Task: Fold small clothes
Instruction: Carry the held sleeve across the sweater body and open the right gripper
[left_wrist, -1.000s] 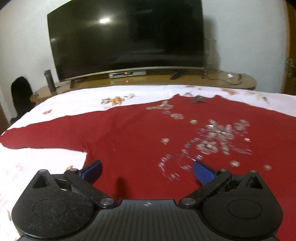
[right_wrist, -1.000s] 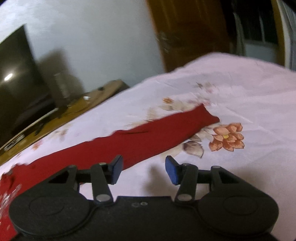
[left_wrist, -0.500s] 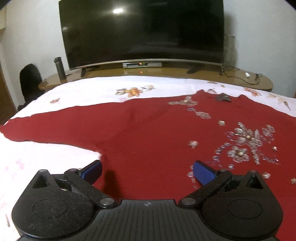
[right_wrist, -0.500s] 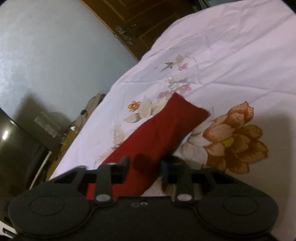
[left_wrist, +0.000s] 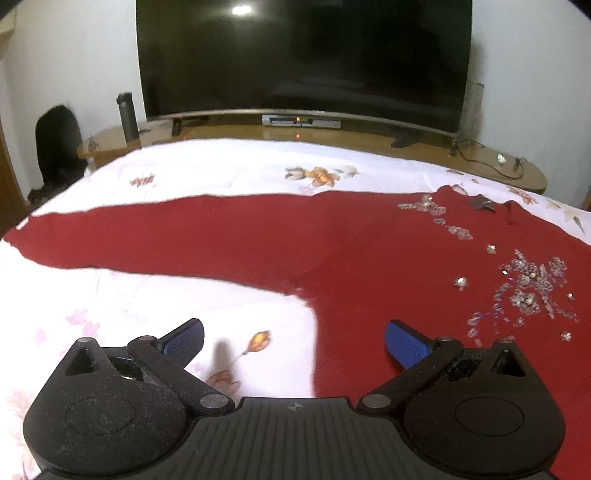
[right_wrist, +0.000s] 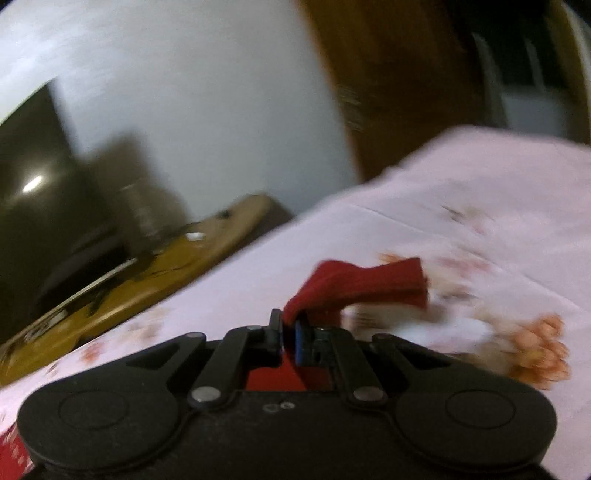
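A dark red long-sleeved top (left_wrist: 388, 266) with silvery beadwork lies flat on the floral white bedsheet (left_wrist: 147, 306). One sleeve (left_wrist: 155, 236) stretches out to the left in the left wrist view. My left gripper (left_wrist: 293, 338) hovers open above the armpit corner of the top, nothing between its blue pads. In the blurred right wrist view, my right gripper (right_wrist: 290, 326) is shut on the other sleeve (right_wrist: 362, 286), whose cuff end hangs lifted off the sheet beyond the fingers.
A large dark television (left_wrist: 303, 59) stands on a long wooden shelf (left_wrist: 480, 162) past the far edge of the bed. A dark flask (left_wrist: 127, 116) and a black bag (left_wrist: 59, 144) are at the far left. A brown door (right_wrist: 399, 74) rises beyond the bed on the right.
My left gripper has slid left from over the beadwork to the armpit corner. My right gripper has shut on the right sleeve and raised its end off the sheet.
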